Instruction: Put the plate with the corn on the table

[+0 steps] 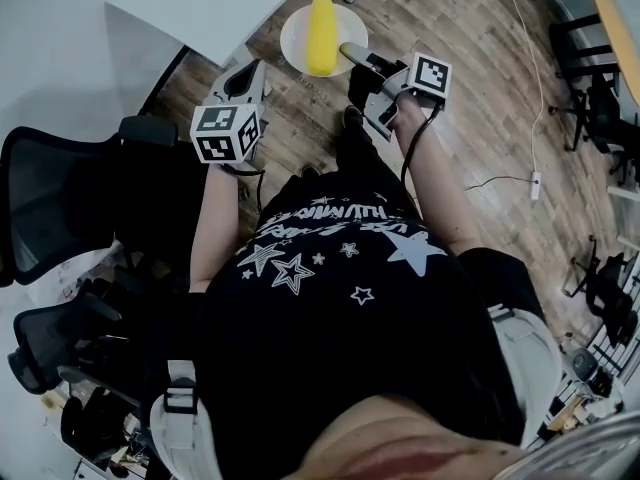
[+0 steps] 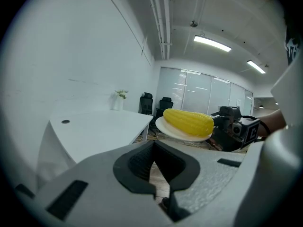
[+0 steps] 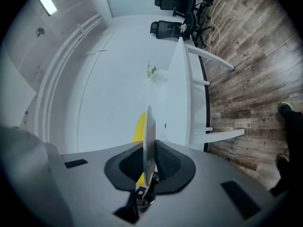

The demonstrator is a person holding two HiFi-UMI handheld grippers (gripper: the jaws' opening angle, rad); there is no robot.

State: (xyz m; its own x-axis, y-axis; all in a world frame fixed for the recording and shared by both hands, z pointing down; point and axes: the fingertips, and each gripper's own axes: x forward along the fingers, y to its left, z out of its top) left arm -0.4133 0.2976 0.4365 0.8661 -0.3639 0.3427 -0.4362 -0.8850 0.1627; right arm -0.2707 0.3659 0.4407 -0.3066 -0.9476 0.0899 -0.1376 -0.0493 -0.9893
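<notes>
A white plate [image 1: 300, 30] carrying a yellow corn cob [image 1: 321, 36] hangs above the wooden floor, just off the corner of the white table [image 1: 150, 8]. My right gripper [image 1: 352, 54] is shut on the plate's near rim. In the right gripper view the plate [image 3: 149, 136] stands edge-on between the pads, with the corn [image 3: 138, 126] behind it. My left gripper [image 1: 250, 74] hovers left of the plate, shut and holding nothing. In the left gripper view the closed jaws [image 2: 154, 148] point at the plate [image 2: 165, 126], the corn [image 2: 188, 120] and the table [image 2: 94, 126].
Black office chairs [image 1: 60, 198] stand at the left, close to the person. A cable with a power strip [image 1: 535, 183] lies on the floor to the right. More chairs [image 3: 173, 4] and a small plant [image 3: 151, 71] sit along the table's far side.
</notes>
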